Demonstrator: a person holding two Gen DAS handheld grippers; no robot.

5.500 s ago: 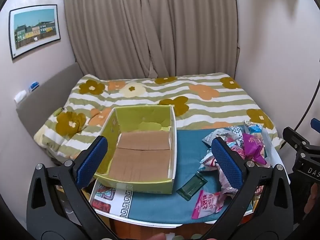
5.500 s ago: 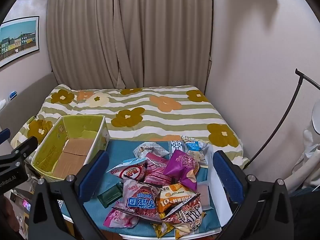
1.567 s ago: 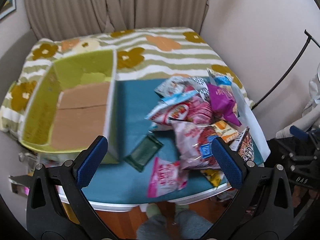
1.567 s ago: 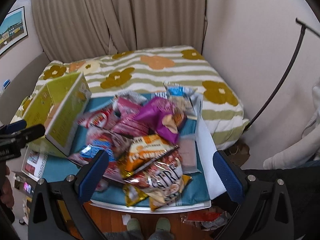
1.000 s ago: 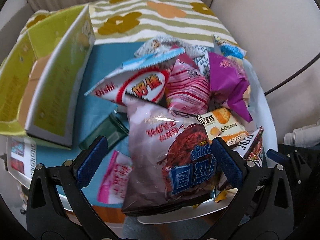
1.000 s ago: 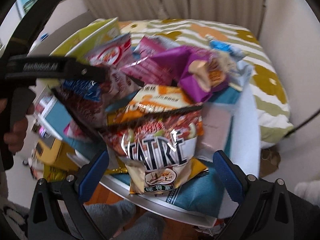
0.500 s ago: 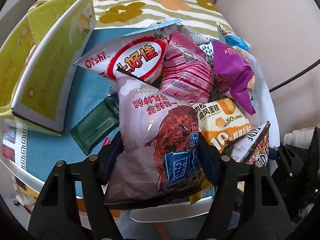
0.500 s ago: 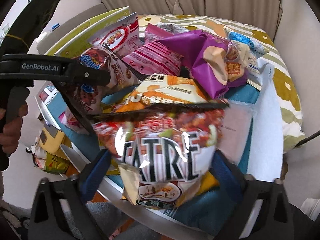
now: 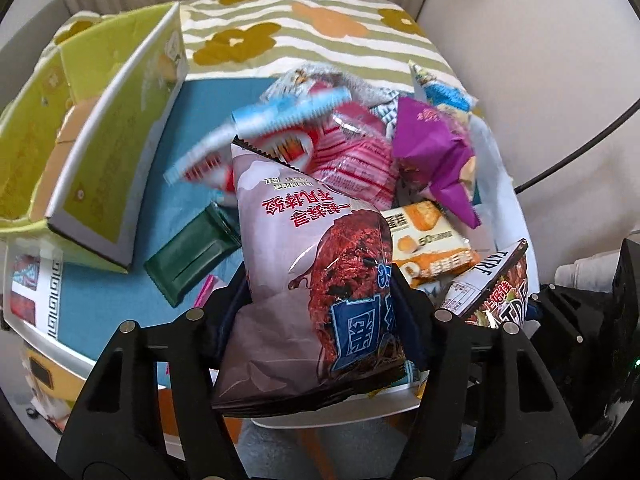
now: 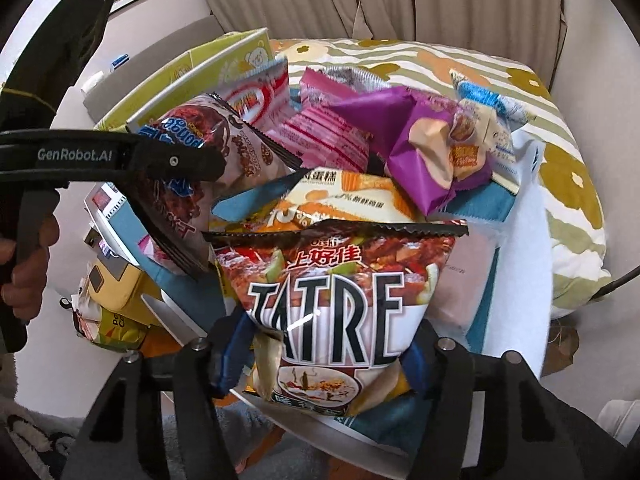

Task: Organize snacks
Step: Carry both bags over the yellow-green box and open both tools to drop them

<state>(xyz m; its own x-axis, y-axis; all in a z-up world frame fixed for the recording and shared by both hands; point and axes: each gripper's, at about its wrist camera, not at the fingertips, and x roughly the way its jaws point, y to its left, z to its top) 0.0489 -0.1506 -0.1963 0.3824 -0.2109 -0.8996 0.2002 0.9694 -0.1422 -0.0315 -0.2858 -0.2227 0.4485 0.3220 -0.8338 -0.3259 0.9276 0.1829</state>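
Observation:
My left gripper (image 9: pixel 320 320) is shut on the lower end of a pale pink sponge-cake bag (image 9: pixel 316 264), lifted slightly off the snack pile; it also shows in the right wrist view (image 10: pixel 200 152). My right gripper (image 10: pixel 328 356) is shut on the bottom of a red-and-black TATRE chip bag (image 10: pixel 336 280), at the table's front edge; its corner shows in the left wrist view (image 9: pixel 496 284). The green cardboard box (image 9: pixel 104 152) stands open on the left. The pile holds a purple bag (image 9: pixel 432 156), a pink striped bag (image 9: pixel 356 164) and an orange cake bag (image 9: pixel 432 240).
A dark green flat packet (image 9: pixel 192 252) lies on the blue tablecloth (image 9: pixel 92 308) beside the box. A striped floral bed (image 9: pixel 312 28) lies behind the table. A black lamp stand (image 9: pixel 580 152) leans at the right wall. The left gripper's handle (image 10: pixel 60 156) crosses the right view.
Both grippers came down from above the table to the pile and closed, the left on the sponge-cake bag, the right on the TATRE bag. The red-and-white Oishi bag is shifting, blurred.

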